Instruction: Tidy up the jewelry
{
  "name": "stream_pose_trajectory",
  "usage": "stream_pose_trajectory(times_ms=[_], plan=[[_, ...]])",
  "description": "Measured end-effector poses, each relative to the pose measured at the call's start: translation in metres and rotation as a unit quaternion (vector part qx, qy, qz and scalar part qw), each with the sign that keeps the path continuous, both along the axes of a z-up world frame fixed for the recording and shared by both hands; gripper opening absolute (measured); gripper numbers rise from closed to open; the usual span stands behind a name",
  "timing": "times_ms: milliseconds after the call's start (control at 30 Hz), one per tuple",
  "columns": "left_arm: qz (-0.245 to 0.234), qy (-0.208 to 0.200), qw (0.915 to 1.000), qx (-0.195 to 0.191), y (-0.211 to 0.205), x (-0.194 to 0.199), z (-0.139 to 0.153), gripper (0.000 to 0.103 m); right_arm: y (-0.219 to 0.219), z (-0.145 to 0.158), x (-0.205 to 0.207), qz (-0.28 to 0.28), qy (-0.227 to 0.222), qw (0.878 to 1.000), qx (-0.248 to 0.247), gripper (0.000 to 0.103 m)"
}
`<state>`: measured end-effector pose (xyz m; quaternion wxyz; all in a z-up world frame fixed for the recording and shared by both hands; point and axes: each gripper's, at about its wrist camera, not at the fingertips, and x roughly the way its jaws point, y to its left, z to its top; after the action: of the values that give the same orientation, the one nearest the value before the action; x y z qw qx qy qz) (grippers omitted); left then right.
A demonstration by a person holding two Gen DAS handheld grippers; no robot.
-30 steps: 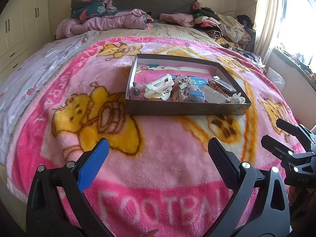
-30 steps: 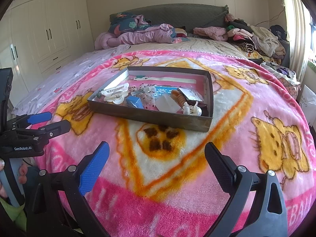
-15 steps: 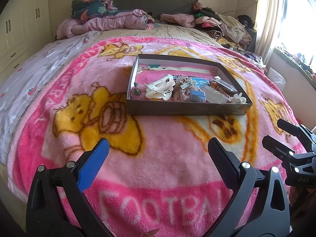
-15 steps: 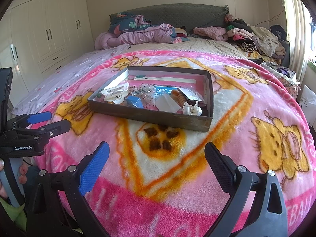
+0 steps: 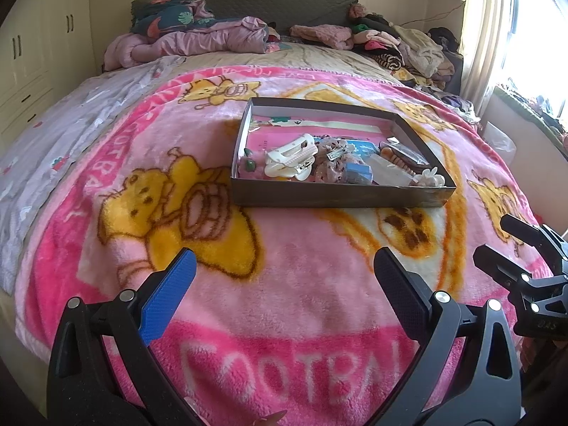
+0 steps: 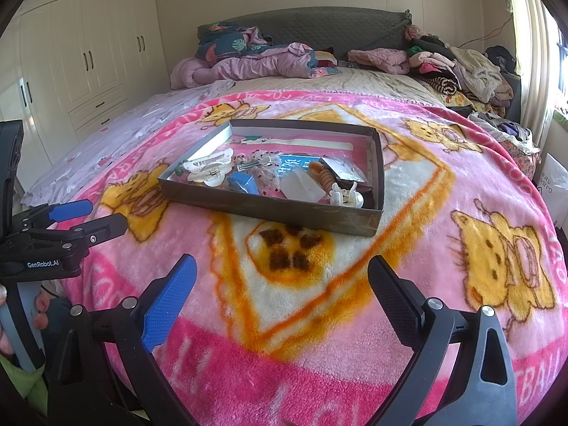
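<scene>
A shallow dark box (image 5: 337,197) (image 6: 284,213) lies on the pink blanket in the middle of the bed. It holds a heap of accessories: white hair claws (image 5: 289,158) (image 6: 209,168), a small white claw (image 5: 429,179) (image 6: 346,197), a blue piece (image 5: 358,172) (image 6: 243,183), a metal clip (image 5: 337,154) and an orange striped piece (image 6: 321,175). My left gripper (image 5: 284,277) is open and empty, well short of the box. My right gripper (image 6: 280,280) is open and empty, also short of it. Each gripper shows in the other's view, the right one (image 5: 504,245) and the left one (image 6: 88,214).
The blanket (image 5: 291,284) covers the near half of the bed. Piled bedding (image 5: 188,35) and clothes (image 5: 408,46) lie at the headboard. White wardrobes (image 6: 88,60) stand at the left, a curtained window (image 5: 497,35) at the right.
The left wrist view has shifted very slightly; the box sits a touch further right in it. Both grippers stay open and nothing in the box has moved.
</scene>
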<state>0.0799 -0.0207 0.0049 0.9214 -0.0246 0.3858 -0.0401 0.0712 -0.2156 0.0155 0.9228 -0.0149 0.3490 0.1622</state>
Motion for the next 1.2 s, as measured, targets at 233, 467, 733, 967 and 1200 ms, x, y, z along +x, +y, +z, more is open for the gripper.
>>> stream_pose_trajectory(times_ms=[233, 467, 733, 967, 1200], plan=[[0.001, 0.000, 1.0000, 0.001, 0.001, 0.000, 0.000, 0.092, 0.000, 0.000, 0.000, 0.000, 0.000, 1.000, 0.000, 0.094], [0.002, 0.000, 1.0000, 0.002, 0.003, 0.000, 0.000, 0.092, 0.000, 0.000, 0.000, 0.000, 0.000, 1.000, 0.000, 0.094], [0.003, 0.000, 1.0000, 0.004, 0.006, -0.001, -0.001, 0.092, 0.000, 0.000, 0.000, 0.000, -0.001, 1.000, 0.000, 0.094], [0.004, -0.001, 1.0000, 0.007, 0.007, -0.001, 0.000, 0.092, 0.000, 0.000, 0.000, 0.000, 0.000, 1.000, -0.001, 0.094], [0.006, -0.007, 0.9999, 0.008, 0.010, -0.003, 0.001, 0.092, 0.001, 0.000, 0.000, 0.000, -0.001, 1.000, -0.002, 0.094]])
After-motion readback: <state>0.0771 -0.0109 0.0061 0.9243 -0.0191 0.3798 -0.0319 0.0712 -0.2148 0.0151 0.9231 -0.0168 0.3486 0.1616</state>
